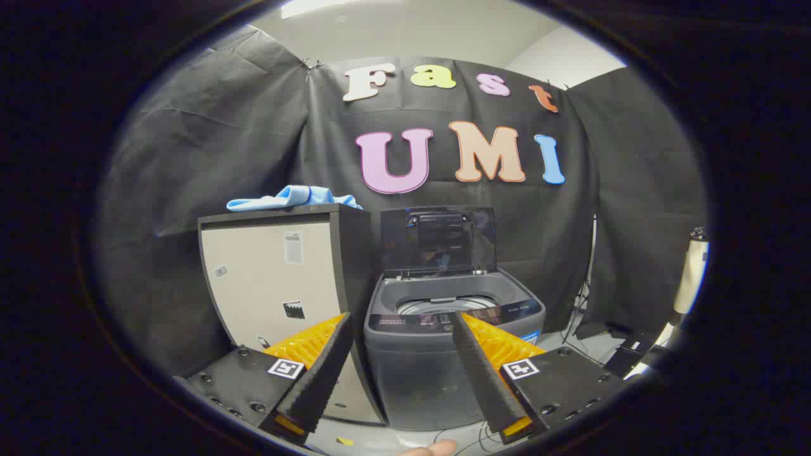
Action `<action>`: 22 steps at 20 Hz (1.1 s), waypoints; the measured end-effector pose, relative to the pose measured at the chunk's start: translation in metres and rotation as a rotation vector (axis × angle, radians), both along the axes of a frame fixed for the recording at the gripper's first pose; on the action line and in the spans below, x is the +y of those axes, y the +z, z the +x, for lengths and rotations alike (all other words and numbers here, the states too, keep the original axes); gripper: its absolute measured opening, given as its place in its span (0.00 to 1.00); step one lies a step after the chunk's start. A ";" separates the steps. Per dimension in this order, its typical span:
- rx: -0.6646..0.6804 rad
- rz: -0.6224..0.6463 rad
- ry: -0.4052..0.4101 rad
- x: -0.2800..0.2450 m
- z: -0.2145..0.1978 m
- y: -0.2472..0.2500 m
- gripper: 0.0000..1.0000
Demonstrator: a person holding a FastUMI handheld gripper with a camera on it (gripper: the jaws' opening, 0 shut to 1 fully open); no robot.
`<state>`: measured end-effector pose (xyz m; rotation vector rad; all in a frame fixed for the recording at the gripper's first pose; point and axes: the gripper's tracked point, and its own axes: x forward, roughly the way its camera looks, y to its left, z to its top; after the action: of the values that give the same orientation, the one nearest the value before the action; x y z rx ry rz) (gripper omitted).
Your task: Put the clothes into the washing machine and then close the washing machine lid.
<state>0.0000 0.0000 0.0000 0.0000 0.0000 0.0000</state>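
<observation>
A light blue garment (291, 197) lies crumpled on top of a tall box-like cabinet (272, 278), beyond and above my left finger. To the cabinet's right stands a grey top-loading washing machine (437, 361), its dark lid (438, 240) raised upright and the drum opening (443, 305) showing. My gripper (403, 318) is open, its fingers spread wide with nothing between them, and the washer's front is framed in the gap just ahead of them.
Black cloth walls close off the booth behind and to both sides. Cables and a dark box (627, 351) lie on the floor to the right of the washer. A pale upright object (690, 272) stands at the far right.
</observation>
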 end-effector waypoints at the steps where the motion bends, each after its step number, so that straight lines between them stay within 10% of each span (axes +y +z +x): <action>1: -0.003 0.002 0.003 0.002 0.000 0.001 0.96; 22: 0.012 -0.009 -0.078 0.011 0.018 0.006 0.96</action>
<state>0.0175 0.0112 0.0059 -0.0085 0.0117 -0.0781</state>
